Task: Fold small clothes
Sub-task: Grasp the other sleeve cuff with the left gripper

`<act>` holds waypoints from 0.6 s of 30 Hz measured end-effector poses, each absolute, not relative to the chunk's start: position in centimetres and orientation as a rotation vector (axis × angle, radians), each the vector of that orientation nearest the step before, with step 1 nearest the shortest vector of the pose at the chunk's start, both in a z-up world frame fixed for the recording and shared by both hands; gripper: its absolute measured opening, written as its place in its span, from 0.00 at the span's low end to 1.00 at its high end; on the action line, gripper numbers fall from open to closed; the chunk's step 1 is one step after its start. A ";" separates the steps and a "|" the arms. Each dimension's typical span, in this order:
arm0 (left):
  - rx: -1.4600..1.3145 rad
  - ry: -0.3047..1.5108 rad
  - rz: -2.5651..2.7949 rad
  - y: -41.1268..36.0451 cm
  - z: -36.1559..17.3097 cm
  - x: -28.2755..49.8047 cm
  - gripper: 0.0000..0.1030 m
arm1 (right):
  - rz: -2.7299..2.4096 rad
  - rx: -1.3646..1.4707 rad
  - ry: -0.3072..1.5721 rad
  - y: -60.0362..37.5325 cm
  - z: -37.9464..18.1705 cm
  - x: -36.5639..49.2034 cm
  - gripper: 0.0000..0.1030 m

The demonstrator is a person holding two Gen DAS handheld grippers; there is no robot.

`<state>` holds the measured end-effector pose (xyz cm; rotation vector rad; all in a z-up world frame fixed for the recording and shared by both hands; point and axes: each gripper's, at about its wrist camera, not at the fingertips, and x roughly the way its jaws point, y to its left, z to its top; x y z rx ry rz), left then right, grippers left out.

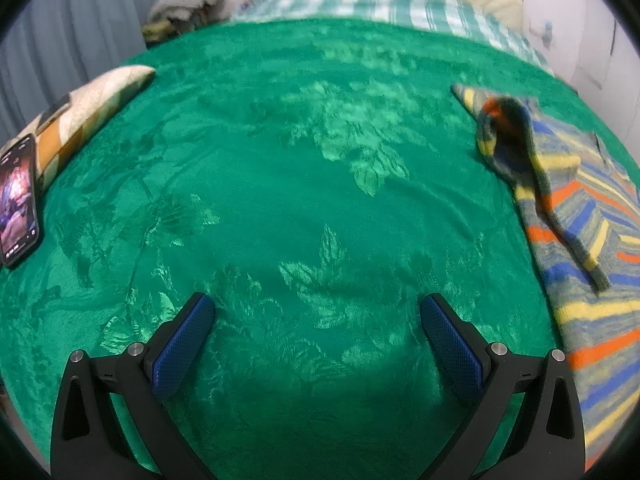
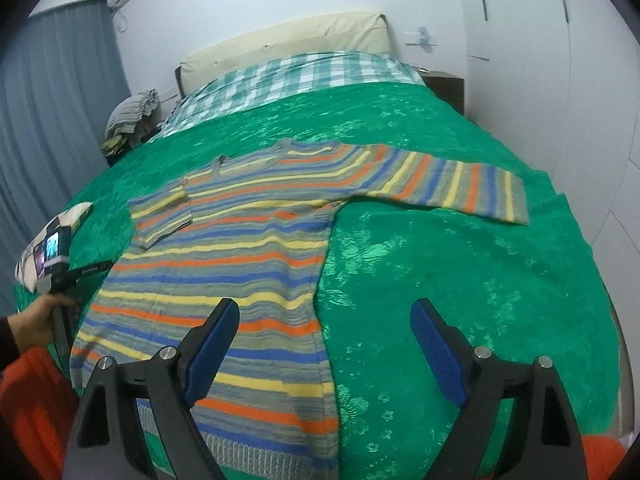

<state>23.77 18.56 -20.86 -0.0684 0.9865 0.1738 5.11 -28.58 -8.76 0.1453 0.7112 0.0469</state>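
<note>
the striped sweater (image 2: 240, 248) is lying flat on the green bedspread (image 2: 460, 280), one sleeve folded in, the other still out, while both grippers, left (image 1: 316, 320) and right (image 2: 324, 328), are hovering agape and empty.

Striped sweater (image 2: 224, 248), green floral bedspread (image 2: 440, 264)

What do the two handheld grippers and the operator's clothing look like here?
Both the left gripper and right gripper have black angular frames with silver pivot bolts and fingers faced in blue, dimpled pads. In the right wrist view, the left hand grips a grey handle; a dark sleeve shows, with orange clothing below.
</note>
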 end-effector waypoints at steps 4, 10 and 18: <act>0.041 0.946 0.095 16.8 -16.2 22.3 0.86 | 0.061 0.159 0.717 -28.9 -8.8 5.0 0.84; 0.554 0.827 -0.368 4.1 -11.6 21.1 0.93 | 0.060 0.219 0.731 -30.0 -9.2 5.6 0.84; 0.648 1.026 -0.452 -1.9 -17.5 28.9 0.82 | 0.028 0.252 0.714 -30.9 -8.8 4.9 0.84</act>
